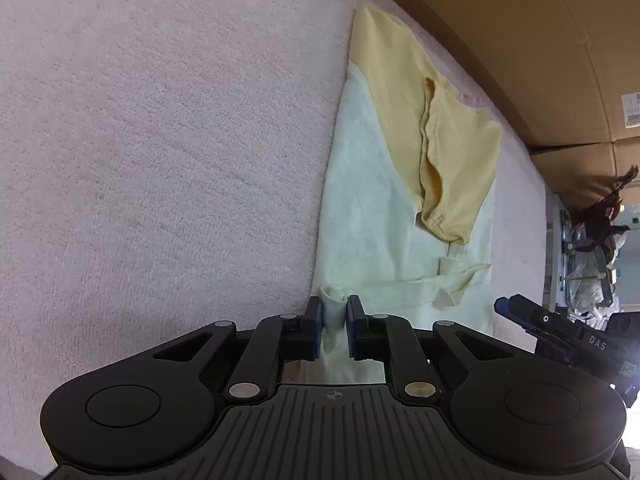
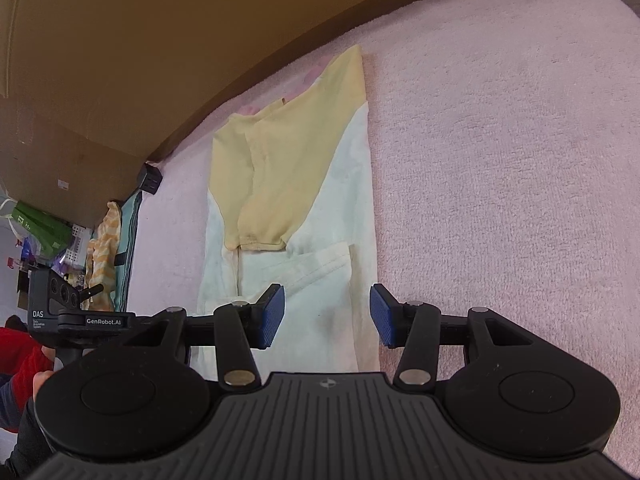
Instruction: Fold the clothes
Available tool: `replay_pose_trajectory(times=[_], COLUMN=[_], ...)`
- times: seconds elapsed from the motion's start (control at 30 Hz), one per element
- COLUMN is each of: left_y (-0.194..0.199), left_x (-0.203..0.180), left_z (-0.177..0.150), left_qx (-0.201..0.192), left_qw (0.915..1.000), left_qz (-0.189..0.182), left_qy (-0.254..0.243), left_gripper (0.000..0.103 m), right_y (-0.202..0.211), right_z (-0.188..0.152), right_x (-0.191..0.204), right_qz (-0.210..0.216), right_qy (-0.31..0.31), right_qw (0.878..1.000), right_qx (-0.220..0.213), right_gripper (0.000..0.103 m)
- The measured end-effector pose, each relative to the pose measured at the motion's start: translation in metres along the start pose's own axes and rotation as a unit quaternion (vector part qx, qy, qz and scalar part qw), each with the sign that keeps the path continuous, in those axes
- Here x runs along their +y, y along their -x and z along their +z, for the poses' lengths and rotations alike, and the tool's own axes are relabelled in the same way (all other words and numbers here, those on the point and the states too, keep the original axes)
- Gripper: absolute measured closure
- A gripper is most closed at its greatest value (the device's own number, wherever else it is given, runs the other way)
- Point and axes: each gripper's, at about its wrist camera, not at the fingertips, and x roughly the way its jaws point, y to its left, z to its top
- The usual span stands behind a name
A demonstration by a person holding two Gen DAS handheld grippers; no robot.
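A pale cream garment with yellow sleeves (image 1: pixel 376 208) lies folded into a long strip on the pink fleece blanket (image 1: pixel 160 140). My left gripper (image 1: pixel 334 316) is shut on a bunched bit of the garment's near hem, cloth pinched between its blue pads. In the right wrist view the same garment (image 2: pixel 320 200) stretches away from me, yellow sleeves folded across its upper half. My right gripper (image 2: pixel 327 314) stands open just above the garment's near end, fingers astride the cloth without pressing it. The right gripper's body (image 1: pixel 560 332) shows at the right edge of the left wrist view.
A brown cardboard wall (image 2: pixel 160 40) runs along the blanket's far edge. A small black box (image 2: pixel 150 178) sits at the blanket's corner. Striped cloth and clutter (image 2: pixel 104 256) lie beyond the blanket's left edge. A person's red sleeve (image 2: pixel 20 352) holds the left gripper's handle.
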Motion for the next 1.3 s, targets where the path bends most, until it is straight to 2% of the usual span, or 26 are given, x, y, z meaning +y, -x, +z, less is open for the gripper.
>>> replay_pose_trajectory(times=[0.1,0.23,0.33,0.6,0.7,0.77,0.83,1.0,1.3], left_y=[0.006,0.007,0.007,0.01,0.013,0.015,0.016,0.017,0.014], left_x=[-0.005,-0.011,-0.012,-0.014,-0.014,-0.014,-0.015,-0.018,-0.019], left_z=[0.001,0.004,0.005,0.005,0.006,0.006,0.006,0.006,0.007], left_qx=[-0.011,-0.013,-0.014,-0.016,-0.017,-0.018,-0.019,-0.021,-0.018], left_qw=[0.9999,0.9998,0.9998,0.9998,0.9998,0.9998,0.9997,0.9996,0.9997], left_qz=[-0.004,-0.003,-0.002,-0.004,-0.004,-0.005,-0.005,-0.006,-0.005], left_qy=[-0.006,-0.014,-0.012,-0.012,-0.011,-0.012,-0.013,-0.015,-0.019], left_gripper=[0.095,0.095,0.095,0.095,0.095,0.095,0.095,0.095,0.095], right_y=[-0.001,-0.005,-0.012,-0.023,-0.024,-0.023,-0.023,-0.014,-0.022], right_z=[0.003,0.004,0.004,0.004,0.003,0.003,0.002,-0.002,-0.001], right_x=[0.002,0.021,0.027,0.022,0.022,0.022,0.023,0.028,0.03], right_qz=[-0.003,-0.027,-0.042,-0.048,-0.049,-0.05,-0.051,-0.069,-0.064], right_qy=[0.015,0.101,0.131,0.125,0.127,0.13,0.133,0.161,0.162], right_qw=[1.0,0.994,0.99,0.991,0.991,0.99,0.99,0.985,0.985], right_qx=[-0.013,-0.017,-0.006,0.009,0.009,0.01,0.011,0.004,0.013], right_gripper=[0.05,0.05,0.05,0.052,0.065,0.08,0.086,0.085,0.085])
